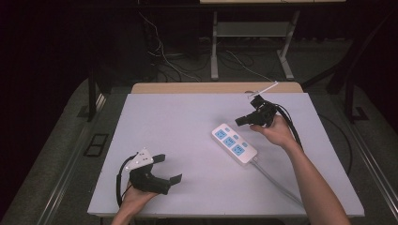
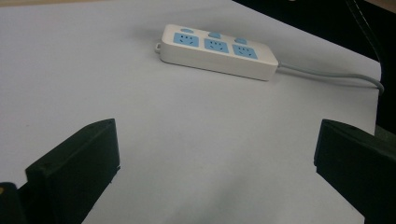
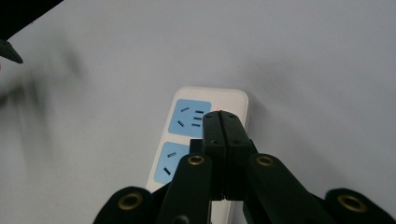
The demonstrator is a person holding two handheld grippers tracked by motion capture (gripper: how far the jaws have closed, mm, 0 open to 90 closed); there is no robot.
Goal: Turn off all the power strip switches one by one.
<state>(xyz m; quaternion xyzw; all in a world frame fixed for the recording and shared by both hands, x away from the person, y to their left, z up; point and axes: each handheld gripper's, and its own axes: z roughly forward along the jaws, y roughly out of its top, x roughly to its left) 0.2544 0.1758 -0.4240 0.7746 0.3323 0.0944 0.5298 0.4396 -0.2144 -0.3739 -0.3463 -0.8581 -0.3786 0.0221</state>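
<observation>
Table carries a white power strip with blue sockets, right of centre in the high view, its grey cable running toward the lower right. Right tool hangs just above the strip's far end, jaws clenched on nothing. Left tool sits lower left, jaws released wide.

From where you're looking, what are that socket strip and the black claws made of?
The socket strip looks like smooth white moulded plastic with light blue socket faces, slightly glossy at its rounded edges. The left gripper has matte black jaws, probably plastic. The right gripper is the same black, with brass-coloured metal fittings at its joints. The table seems covered in a matte pale sheet.
</observation>
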